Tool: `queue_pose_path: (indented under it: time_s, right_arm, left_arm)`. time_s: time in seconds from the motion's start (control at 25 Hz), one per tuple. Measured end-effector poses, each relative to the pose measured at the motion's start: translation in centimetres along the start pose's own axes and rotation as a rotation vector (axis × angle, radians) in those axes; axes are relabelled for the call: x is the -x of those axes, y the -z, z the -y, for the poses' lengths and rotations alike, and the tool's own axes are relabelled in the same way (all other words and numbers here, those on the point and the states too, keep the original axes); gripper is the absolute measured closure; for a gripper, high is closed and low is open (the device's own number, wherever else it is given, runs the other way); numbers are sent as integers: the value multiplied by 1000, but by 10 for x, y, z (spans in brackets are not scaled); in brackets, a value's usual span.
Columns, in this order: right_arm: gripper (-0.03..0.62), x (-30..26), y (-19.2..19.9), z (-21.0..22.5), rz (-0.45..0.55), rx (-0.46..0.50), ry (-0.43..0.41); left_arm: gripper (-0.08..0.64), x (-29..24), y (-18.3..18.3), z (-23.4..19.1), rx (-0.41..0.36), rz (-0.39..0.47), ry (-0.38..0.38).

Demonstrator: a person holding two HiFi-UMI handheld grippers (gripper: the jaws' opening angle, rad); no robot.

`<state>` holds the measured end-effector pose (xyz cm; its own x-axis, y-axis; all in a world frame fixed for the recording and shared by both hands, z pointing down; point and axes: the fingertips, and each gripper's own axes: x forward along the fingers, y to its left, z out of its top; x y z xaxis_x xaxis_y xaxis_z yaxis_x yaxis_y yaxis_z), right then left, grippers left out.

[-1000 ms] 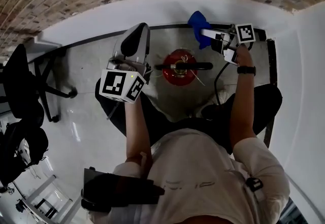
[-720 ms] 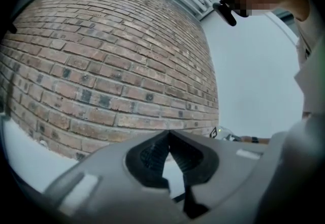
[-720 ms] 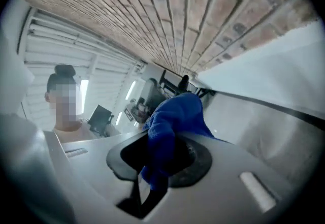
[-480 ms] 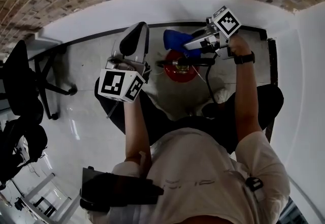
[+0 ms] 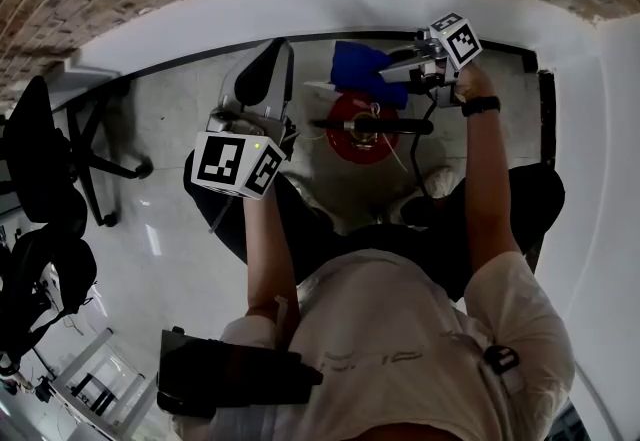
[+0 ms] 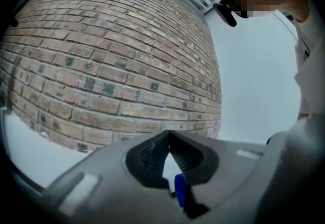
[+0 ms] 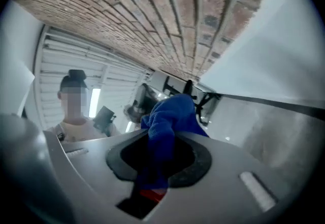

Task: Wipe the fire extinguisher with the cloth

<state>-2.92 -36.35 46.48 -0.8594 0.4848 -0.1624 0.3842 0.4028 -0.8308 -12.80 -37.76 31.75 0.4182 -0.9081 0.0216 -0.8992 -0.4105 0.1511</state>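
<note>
1. Fire extinguisher (image 5: 352,143) stands on the grey floor (image 5: 170,139). It is red with a black handle (image 5: 372,126) on top. It is close to the floor's far edge, where the white wall (image 5: 300,9) starts, and right in front of the person's legs.
2. The blue cloth (image 5: 355,69) hangs over the far side of the fire extinguisher, near its top. I cannot tell if the two touch.
3. The right gripper (image 5: 390,76) holds the cloth. In the right gripper view its two fingers pinch the cloth (image 7: 170,111) tight, and a big bunch of it sticks out past the tips.
4. The left gripper (image 5: 272,64) is up in the air to the left of the fire extinguisher and does not touch it. Its fingers are pressed together at the tips, with nothing between them. It points at the brick wall (image 6: 101,65).
5. A black office chair (image 5: 45,164) stands at the floor's left edge, well apart from the fire extinguisher.
</note>
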Motion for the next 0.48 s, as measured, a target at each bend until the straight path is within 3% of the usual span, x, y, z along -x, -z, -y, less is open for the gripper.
queue_pose_path:
  time_s: [0.12, 0.24, 0.4, 0.48]
  right_arm:
    - [509, 11, 53, 74, -127, -176, 171]
    - [509, 15, 106, 142, -148, -388, 236]
    - [509, 32, 153, 229, -165, -423, 425]
    - [509, 33, 168, 262, -118, -464, 474]
  left_arm:
    - [557, -3, 8, -7, 2, -17, -11]
    - [557, -6, 18, -15, 5, -43, -20]
    - [557, -6, 33, -24, 10, -78, -35]
    - [557, -3, 42, -29, 15, -98, -48]
